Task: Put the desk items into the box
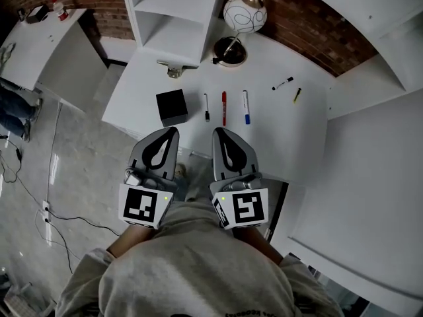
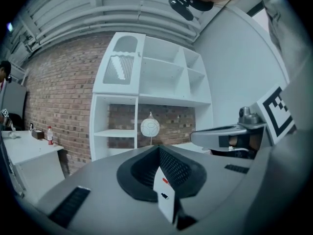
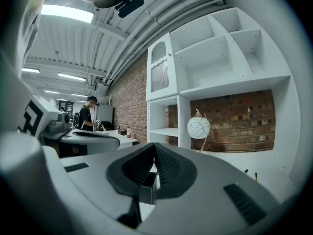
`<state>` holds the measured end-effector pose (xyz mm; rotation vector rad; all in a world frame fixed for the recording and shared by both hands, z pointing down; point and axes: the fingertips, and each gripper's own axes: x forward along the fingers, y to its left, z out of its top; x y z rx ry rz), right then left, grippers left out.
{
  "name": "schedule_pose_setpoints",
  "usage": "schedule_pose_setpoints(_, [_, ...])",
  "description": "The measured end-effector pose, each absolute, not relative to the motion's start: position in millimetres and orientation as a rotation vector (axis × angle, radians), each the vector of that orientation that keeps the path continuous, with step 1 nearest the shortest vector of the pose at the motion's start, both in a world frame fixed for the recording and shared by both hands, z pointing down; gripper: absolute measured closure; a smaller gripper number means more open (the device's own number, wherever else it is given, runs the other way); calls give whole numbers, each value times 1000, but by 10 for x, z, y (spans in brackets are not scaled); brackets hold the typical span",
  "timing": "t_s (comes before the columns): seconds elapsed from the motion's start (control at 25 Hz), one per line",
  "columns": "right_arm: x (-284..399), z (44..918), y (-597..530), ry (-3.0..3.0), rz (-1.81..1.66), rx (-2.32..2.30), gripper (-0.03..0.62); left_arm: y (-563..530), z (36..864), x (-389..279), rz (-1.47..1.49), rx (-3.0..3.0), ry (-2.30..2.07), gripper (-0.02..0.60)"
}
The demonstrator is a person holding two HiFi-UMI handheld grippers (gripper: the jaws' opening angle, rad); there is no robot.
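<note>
While both tools hang side by side over the near edge of the white desk (image 1: 291,131), we record the left gripper (image 1: 174,132) and right gripper (image 1: 216,132) with jaws closed together, empty. The black box (image 1: 172,106) stands just beyond the left gripper. To its right lie the black pen (image 1: 207,107), red pen (image 1: 224,107) and blue pen (image 1: 246,106), parallel.

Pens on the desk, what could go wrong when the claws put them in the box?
The three pens lie close together, so grabbing one might nudge a neighbour and roll it away. The box looks small beside the pens; one could stick out or tip it. Two more pens lie farther right, easy to miss.
</note>
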<state>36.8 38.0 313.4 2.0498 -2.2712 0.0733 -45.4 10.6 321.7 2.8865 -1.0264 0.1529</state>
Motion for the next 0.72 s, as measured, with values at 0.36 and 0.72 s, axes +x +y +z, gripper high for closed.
schedule_pose_setpoints(0.36, [505,3314,-83,-2187,133,2065,577,-430,3428,-271,193,2858,-933,577])
schedule_pose_setpoints(0.72, [642,3512,-395,-2197,162,2022,577,-652,3646,-30,263,2879,-888,578])
